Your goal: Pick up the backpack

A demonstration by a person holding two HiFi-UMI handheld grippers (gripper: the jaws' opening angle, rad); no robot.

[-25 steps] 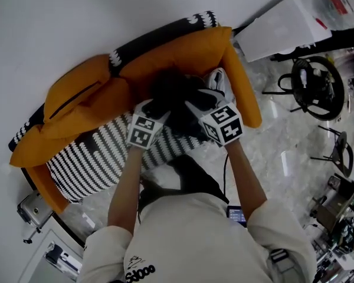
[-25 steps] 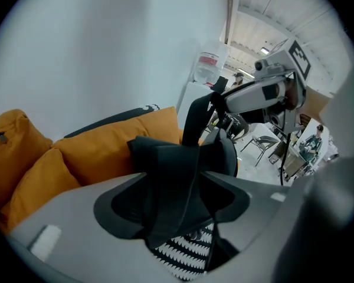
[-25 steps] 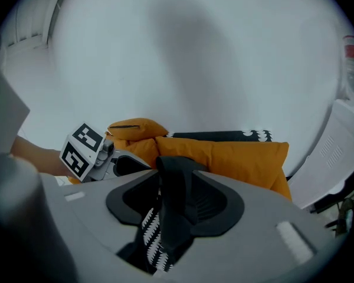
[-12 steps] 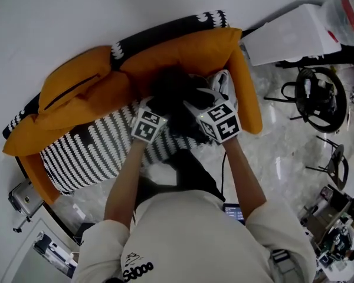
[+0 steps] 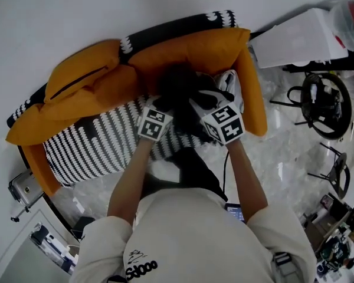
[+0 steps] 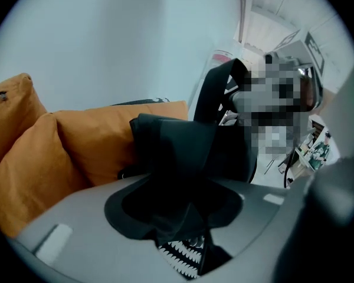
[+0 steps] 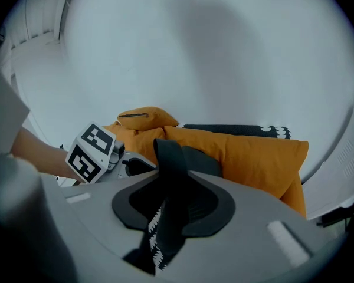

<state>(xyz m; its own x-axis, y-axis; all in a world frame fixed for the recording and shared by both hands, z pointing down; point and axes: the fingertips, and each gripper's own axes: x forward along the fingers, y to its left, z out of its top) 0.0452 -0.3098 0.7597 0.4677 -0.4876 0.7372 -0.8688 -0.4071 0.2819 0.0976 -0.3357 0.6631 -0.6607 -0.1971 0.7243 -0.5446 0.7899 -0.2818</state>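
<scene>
A black backpack sits on the striped seat of an orange sofa, against its back cushions. Both grippers reach down onto its top. My left gripper has its jaws closing, with bunched black backpack fabric pinched between them. My right gripper is closing too; a black strap runs up between its jaws, and the pads press on it. The left gripper's marker cube shows close by in the right gripper view.
The orange armrest stands just right of the backpack, with a white and grey thing tucked beside it. A white box and a black wheeled frame stand on the marble floor to the right. A white wall lies behind the sofa.
Both grippers have sunk a little onto the top of the backpack. The backpack itself still rests on the seat.
</scene>
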